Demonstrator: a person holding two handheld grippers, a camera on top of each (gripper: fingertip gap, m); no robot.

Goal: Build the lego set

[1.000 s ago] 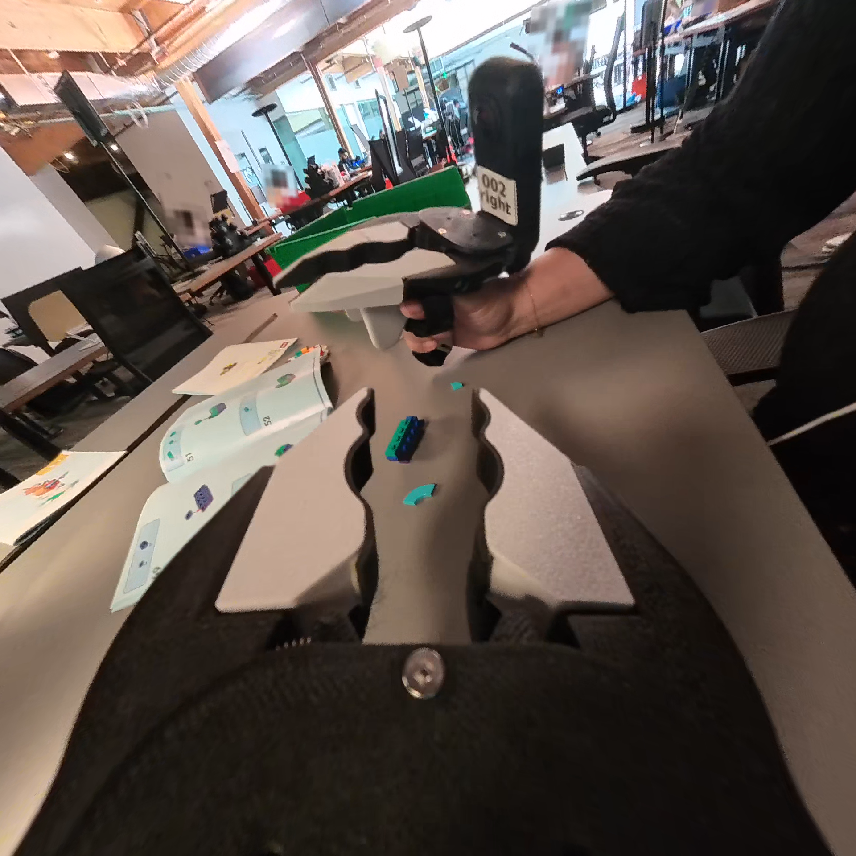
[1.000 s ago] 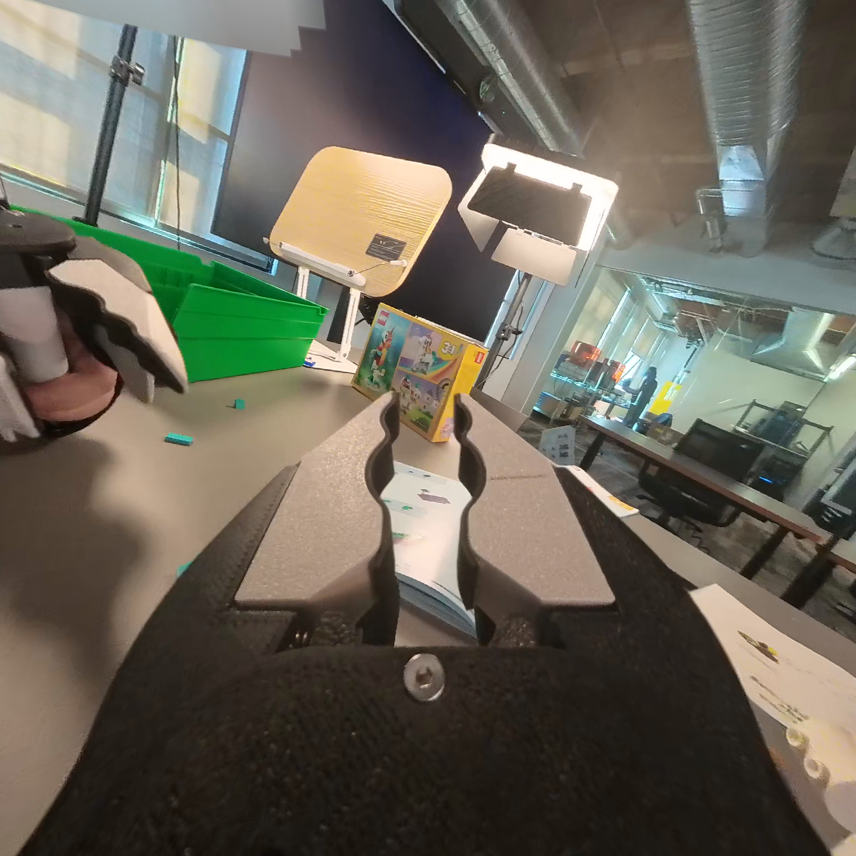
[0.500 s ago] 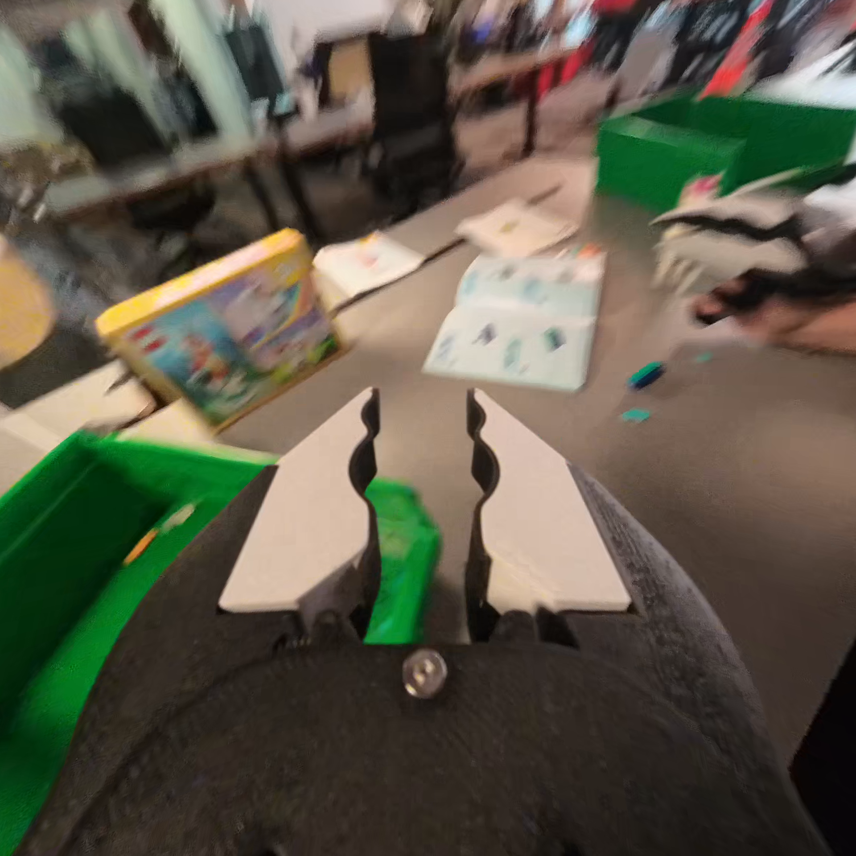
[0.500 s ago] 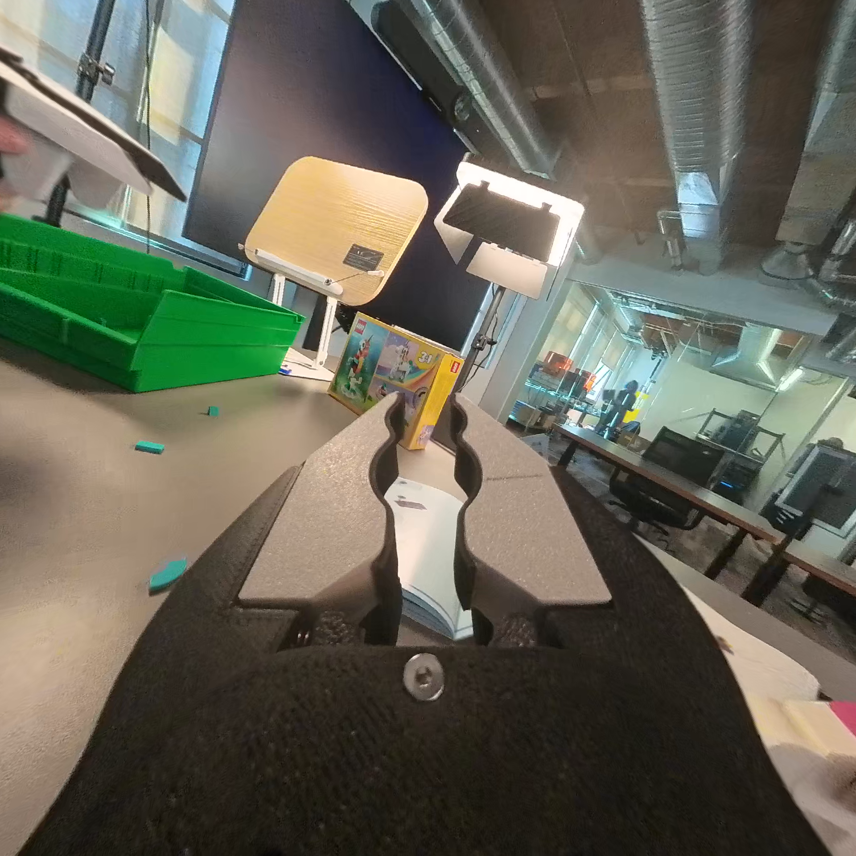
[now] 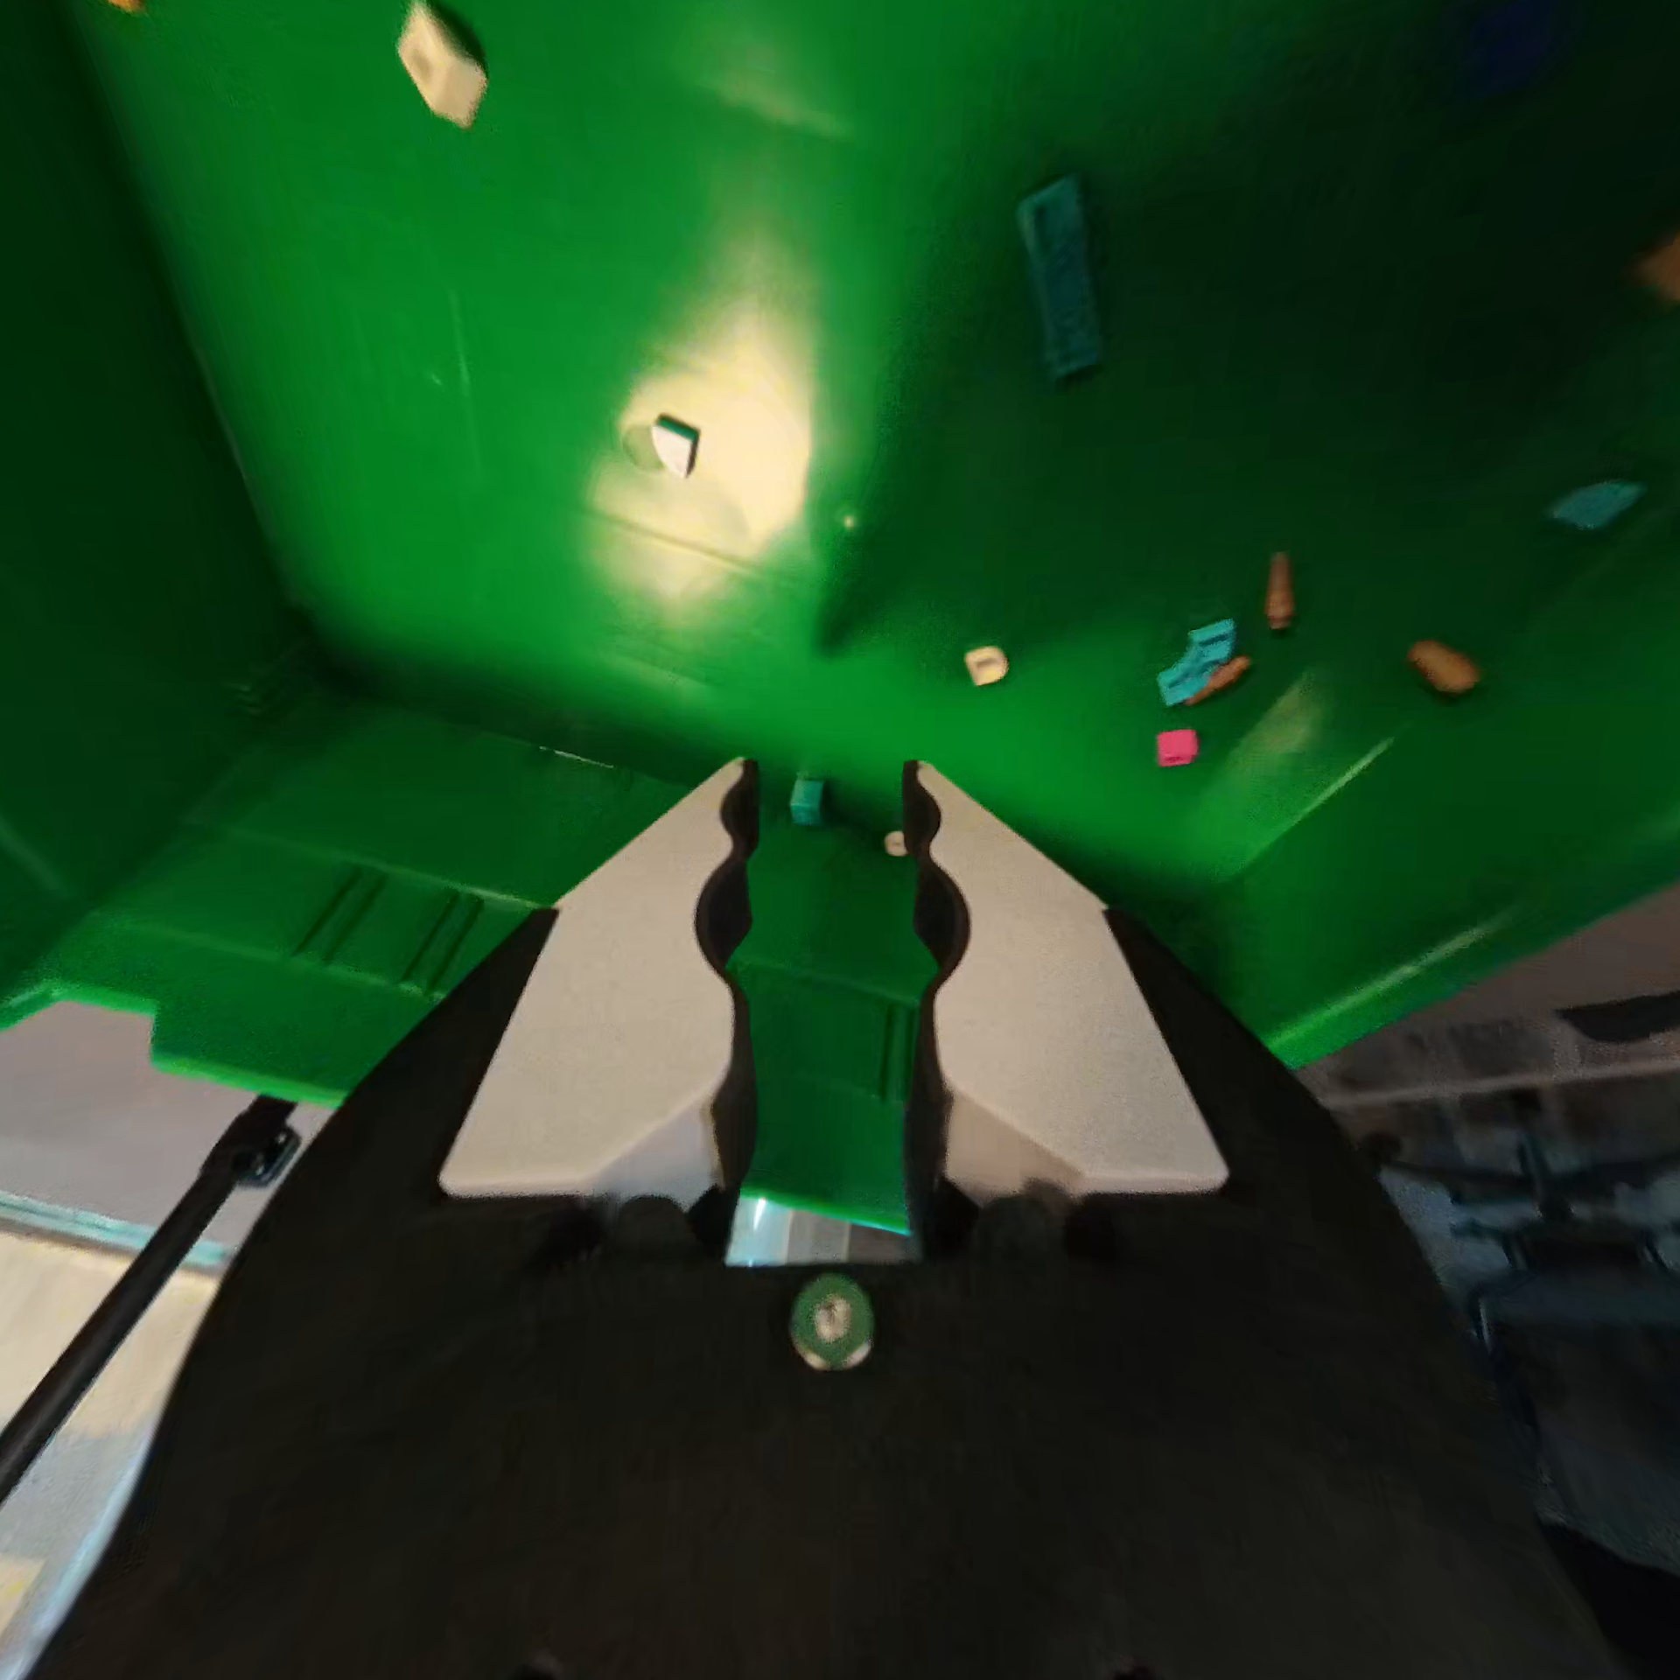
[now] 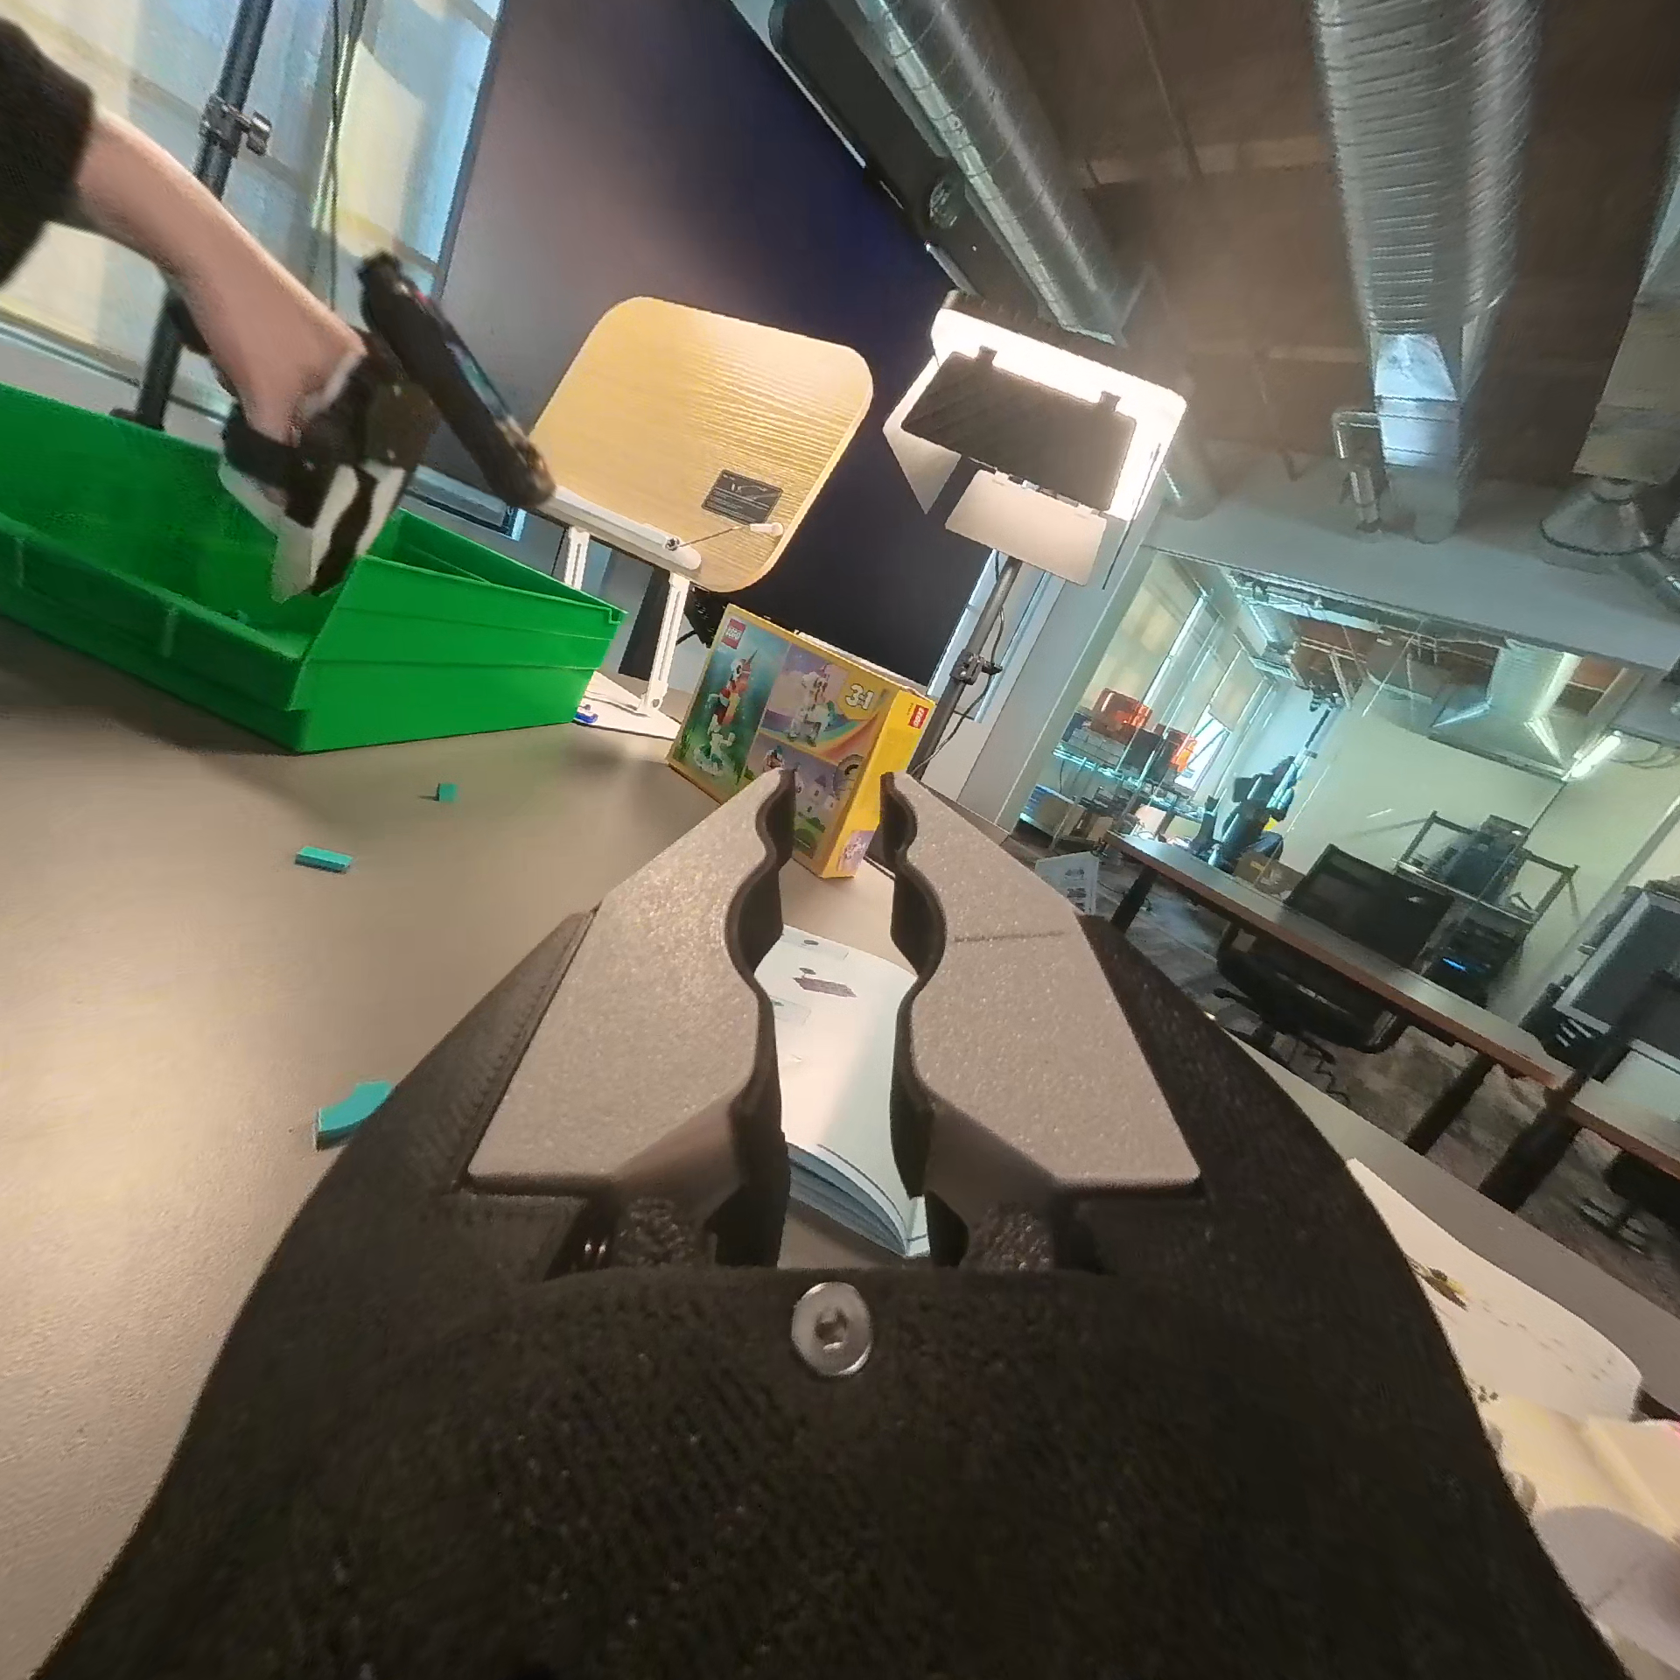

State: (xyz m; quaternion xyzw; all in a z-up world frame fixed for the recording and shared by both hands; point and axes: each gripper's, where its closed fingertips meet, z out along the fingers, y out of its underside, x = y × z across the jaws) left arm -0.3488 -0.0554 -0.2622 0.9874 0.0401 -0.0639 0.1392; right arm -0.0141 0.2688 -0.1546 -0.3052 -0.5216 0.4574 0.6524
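My left gripper [image 5: 829, 773] is open and empty, pointing down into a green bin [image 5: 455, 273]. Loose pieces lie on the bin floor: a small teal brick [image 5: 805, 798] just beyond the fingertips, a pink brick [image 5: 1176, 747], a long teal plate [image 5: 1060, 277], white pieces [image 5: 675, 445] and tan pieces [image 5: 1442, 666]. My right gripper [image 6: 832, 784] is open and empty, low over the grey table [image 6: 182, 955]. The right wrist view also shows the left gripper [image 6: 318, 518] over the green bin [image 6: 436, 655]. Teal pieces [image 6: 350, 1111] lie on the table.
An open instruction booklet [image 6: 845, 1073] lies under my right gripper. The yellow set box [image 6: 800, 727] stands beyond it, with a wooden book stand [image 6: 700, 436] and a studio light [image 6: 1027, 464] behind. Loose paper sheets [image 6: 1500, 1345] lie at the right. Other desks stand farther off. The left gripper's tips are roughly 50 centimetres from the right gripper's. The pink brick [image 5: 1176, 747] is closer to my left gripper, around 6 centimetres from its tips; the right tips are 45 centimetres off. My right tips are about 40 centimetres from the long teal plate [image 5: 1060, 277], my left tips only 8 centimetres.
My left gripper has swung left from the table and the blue-teal assembly to above the green bin and now points down into it. My right gripper has barely moved.
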